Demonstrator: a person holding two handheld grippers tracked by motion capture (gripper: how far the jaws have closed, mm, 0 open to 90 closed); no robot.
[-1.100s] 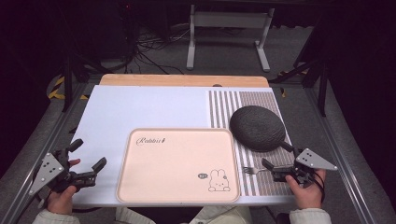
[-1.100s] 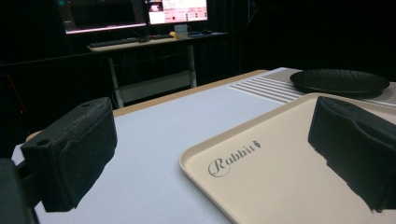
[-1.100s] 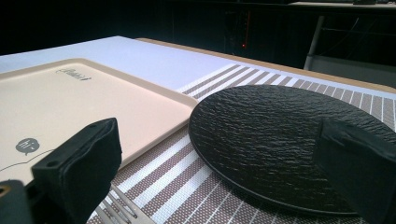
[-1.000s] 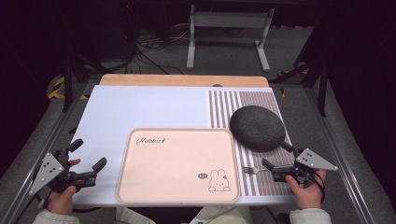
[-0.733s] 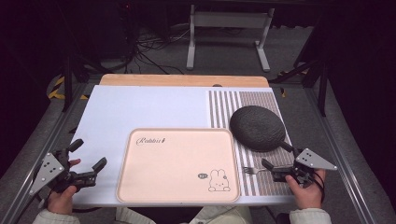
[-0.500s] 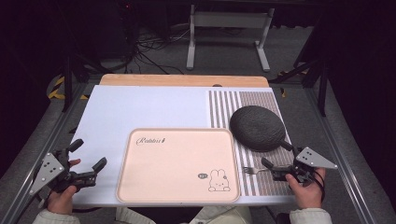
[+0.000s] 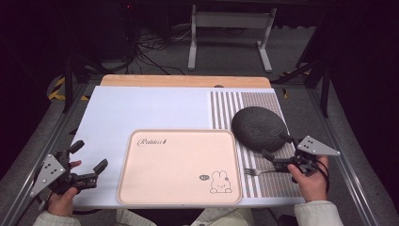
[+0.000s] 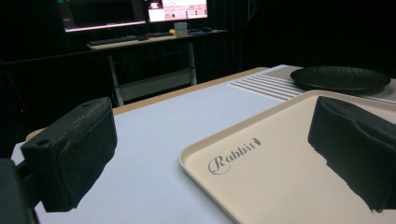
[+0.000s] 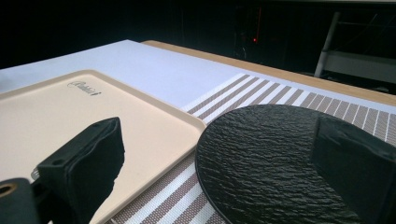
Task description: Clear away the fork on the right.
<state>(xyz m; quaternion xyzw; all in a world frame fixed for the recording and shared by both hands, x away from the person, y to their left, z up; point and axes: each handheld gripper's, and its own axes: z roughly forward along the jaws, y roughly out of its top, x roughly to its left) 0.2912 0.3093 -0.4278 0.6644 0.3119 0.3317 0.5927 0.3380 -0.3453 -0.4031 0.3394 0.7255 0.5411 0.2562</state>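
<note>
Nothing has moved since the earlier frames: both hands and both tongs rest where they were, and the things on the worktop (image 7: 141, 108) lie as before

Left tongs (image 7: 89, 162) sit at the near left corner of the worktop, held in the person's left hand (image 7: 61, 200), with the jaws spread wide and nothing between them. Seen from the left gripper view, the 2 black jaws stand well apart, framing the near left corner of the tray (image 8: 280, 172) with its "Rabbit" lettering.

Right tongs (image 7: 277, 154) are held low at the right side in the right hand (image 7: 313, 181), jaws also wide open and empty. From the right gripper view they point across the black plate (image 9: 271, 158), one jaw over the edge of the tray (image 9: 93, 112) and the other over the plate's far side.

A fork (image 7: 259, 172) lies on the striped mat (image 7: 270, 183), just beside the tray's right edge and right in front of the right tongs, its tines toward the tray. Whether the lower jaw touches its handle I cannot tell.

That plate (image 7: 259, 128), dark and rough-textured, rests on the striped mat just beyond the right tongs, close to the tray's far right corner. The beige tray (image 7: 179, 165) lies flat at the near middle of the worktop, bearing a small rabbit drawing (image 7: 220, 181) near its right corner
</note>
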